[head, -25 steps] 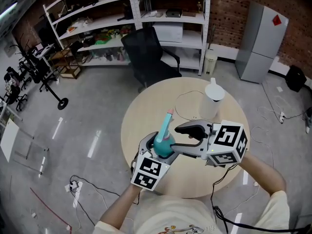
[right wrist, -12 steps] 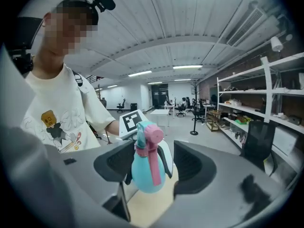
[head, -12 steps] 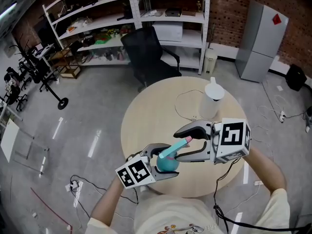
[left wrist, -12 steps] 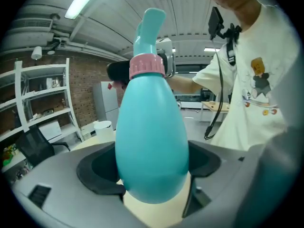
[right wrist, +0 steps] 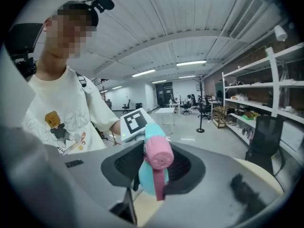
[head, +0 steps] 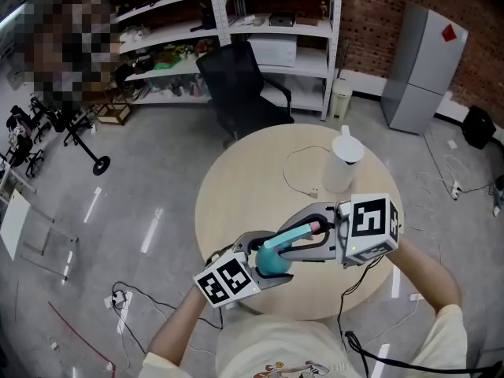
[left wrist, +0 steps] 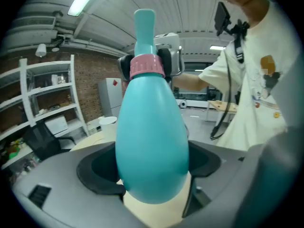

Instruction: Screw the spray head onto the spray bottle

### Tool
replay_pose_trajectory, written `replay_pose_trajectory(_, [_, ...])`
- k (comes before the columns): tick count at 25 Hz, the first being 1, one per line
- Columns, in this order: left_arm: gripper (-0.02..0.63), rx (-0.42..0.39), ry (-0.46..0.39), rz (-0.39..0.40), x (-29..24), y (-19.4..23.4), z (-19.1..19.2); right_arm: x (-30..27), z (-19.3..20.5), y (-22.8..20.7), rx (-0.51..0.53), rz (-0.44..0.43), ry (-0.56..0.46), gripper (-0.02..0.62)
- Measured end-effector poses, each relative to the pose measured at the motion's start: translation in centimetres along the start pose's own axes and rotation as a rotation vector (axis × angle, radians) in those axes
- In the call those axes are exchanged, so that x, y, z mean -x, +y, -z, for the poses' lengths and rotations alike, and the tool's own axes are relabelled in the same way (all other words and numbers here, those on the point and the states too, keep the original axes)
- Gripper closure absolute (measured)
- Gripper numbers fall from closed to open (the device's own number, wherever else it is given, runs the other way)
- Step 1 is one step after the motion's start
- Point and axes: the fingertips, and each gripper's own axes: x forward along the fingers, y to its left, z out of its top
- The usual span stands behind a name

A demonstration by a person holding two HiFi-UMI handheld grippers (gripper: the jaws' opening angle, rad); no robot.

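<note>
A teal spray bottle (head: pixel 274 261) lies tilted over the round table's near edge, its neck toward the right. My left gripper (head: pixel 270 264) is shut on its fat body (left wrist: pixel 152 141). The pink spray head (head: pixel 315 227) caps the neck, and its pink collar (left wrist: pixel 147 66) sits on the bottle's top. My right gripper (head: pixel 312 231) reaches in from the right with its jaws closing on that head. In the right gripper view the pink head (right wrist: pixel 157 153) lies between the dark pads, which touch it on both sides.
A white lidded jug (head: pixel 343 162) and a thin cable (head: pixel 303 181) sit on the far side of the round wooden table (head: pixel 236 187). Beyond it stand a black office chair (head: pixel 240 89), white shelves (head: pixel 268 22) and a grey cabinet (head: pixel 425 65).
The bottle has tipped from upright to lying toward the right. My left gripper turned and moved lower left with it. The right gripper drew in around the pink head.
</note>
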Motion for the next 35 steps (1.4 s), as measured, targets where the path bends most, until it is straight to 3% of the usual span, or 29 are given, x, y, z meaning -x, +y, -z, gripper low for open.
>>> replay_pose_trajectory(5, [0.199, 0.083, 0.068, -0.381, -0.1, 4.9, 0.9, 0.2, 0.4, -3.7, -0.131, 0.159, -0.053, 0.465])
replay_pose_trajectory(9, [0.199, 0.102, 0.131, -0.702, 0.7, 8.3, 1.5, 0.2, 0.6, -5.9, -0.189, 0.273, -0.037, 0.465])
replay_pose_trajectory(11, [0.199, 0.126, 0.138, -0.805, 1.0, 9.3, 1.5, 0.3, 0.6, -6.9, -0.25, 0.323, -0.042, 0.465])
replay_pose_trajectory(13, [0.198, 0.146, 0.132, -0.843, 0.9, 9.8, 1.3, 0.7, 0.7, -7.8, -0.326, 0.37, -0.057, 0.465])
replay_pose_trajectory(17, [0.199, 0.184, 0.095, -0.778, 0.2, 9.5, 1.1, 0.6, 0.8, -7.6, -0.369, 0.355, -0.077, 0.463])
replay_pose_trajectory(20, [0.199, 0.184, 0.085, -0.743, 0.6, 9.4, 1.7, 0.4, 0.4, -6.4, -0.315, 0.292, -0.07, 0.368])
replay_pose_trajectory(26, [0.199, 0.228, 0.031, -0.641, 1.3, 9.8, 2.8, 1.9, -0.1, -5.6, -0.235, 0.277, -0.053, 0.345])
replay_pose_trajectory(31, [0.199, 0.229, -0.093, -0.446, 1.1, 8.8, 2.2, 2.4, -0.2, -5.1, -0.216, 0.249, -0.087, 0.345])
replay_pose_trajectory(35, [0.199, 0.156, -0.149, -0.258, 1.4, 7.1, 1.1, 2.4, -0.5, -3.8, -0.191, 0.165, -0.074, 0.347])
